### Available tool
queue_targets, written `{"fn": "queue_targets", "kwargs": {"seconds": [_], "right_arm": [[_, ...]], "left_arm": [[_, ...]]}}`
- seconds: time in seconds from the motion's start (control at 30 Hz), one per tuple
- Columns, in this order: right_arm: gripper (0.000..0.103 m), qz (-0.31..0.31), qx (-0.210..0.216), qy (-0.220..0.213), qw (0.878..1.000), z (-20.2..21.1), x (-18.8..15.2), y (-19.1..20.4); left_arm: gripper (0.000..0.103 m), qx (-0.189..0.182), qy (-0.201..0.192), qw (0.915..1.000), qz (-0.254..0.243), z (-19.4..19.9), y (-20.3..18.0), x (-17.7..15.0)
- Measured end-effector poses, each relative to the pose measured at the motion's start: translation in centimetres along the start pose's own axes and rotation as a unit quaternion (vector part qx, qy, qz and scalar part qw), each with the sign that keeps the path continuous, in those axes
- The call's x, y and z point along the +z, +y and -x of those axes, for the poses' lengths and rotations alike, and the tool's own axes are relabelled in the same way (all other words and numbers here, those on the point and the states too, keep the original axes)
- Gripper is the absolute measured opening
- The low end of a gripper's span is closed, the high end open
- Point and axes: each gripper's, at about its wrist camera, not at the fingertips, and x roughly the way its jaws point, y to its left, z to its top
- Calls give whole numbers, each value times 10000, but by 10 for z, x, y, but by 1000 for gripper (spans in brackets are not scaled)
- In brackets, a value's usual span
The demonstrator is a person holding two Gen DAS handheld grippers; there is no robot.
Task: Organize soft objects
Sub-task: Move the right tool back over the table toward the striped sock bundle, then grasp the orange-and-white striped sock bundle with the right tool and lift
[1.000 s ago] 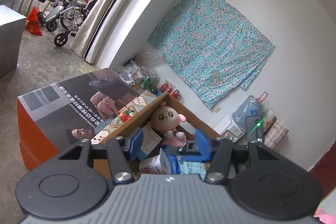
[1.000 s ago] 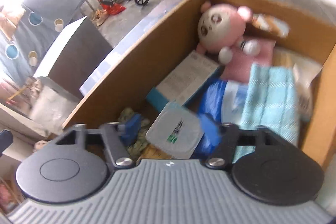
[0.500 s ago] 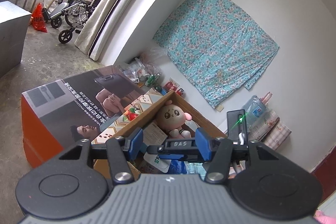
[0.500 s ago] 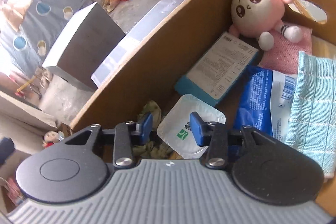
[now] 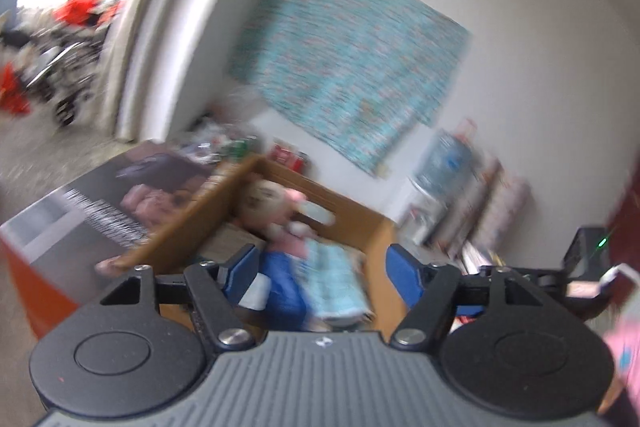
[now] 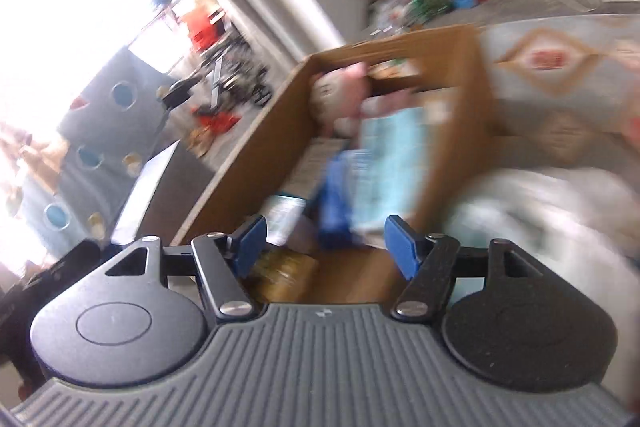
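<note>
White walls close the room, and both views are smeared by motion blur. Against the far wall hangs a turquoise flowered cloth (image 5: 352, 59), above and behind an open cardboard box (image 5: 360, 223) that serves as the landmark for everything else.

Inside the box, at its far end, sits a pink plush toy (image 5: 276, 211). Nearer than the toy lie a folded light-blue checked towel (image 5: 334, 279) and, just beside it on the left wrist view's left, a blue plastic pack (image 5: 284, 287). A flat printed carton (image 6: 316, 163) leans along the box's left wall in the right wrist view, and a white packet (image 6: 286, 215) lies at the box's near end.

Left of the box stands a big printed carton with an orange side (image 5: 48, 251). Right of the box, by the wall, a water bottle on a dispenser (image 5: 444, 167) shows. Beyond the box's far end, small red and green items are too blurred to name.

The left gripper (image 5: 322, 273) hangs over the near end of the box; its jaws have just been opening and stand apart, with nothing clamped between them. The right gripper (image 6: 324, 245) also hangs above the near end, its jaws likewise just opened, apart and empty. Right of the box in that view lies a patterned grey and orange covering (image 6: 560, 67).
</note>
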Motion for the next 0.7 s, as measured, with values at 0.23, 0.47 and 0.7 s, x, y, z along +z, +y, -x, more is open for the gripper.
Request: {"fn": "queue_targets", "kwargs": {"seconds": [0.23,0.47,0.7], "right_arm": [[66,-294,-1141,-324,9925,99,-25,-94],[60,-823,-1421,137,9863,93,-52,-183],[49,-934,-1446,690,9827,50,-65,-218]], "left_arm": [[75,-1170,592,9778,-1635,-53,-139,-66],[55,-1863,1577,9499,-1954,-121,-213,-139],[42,-1881,2051,9336,-2256,-157,-228,-159]]}}
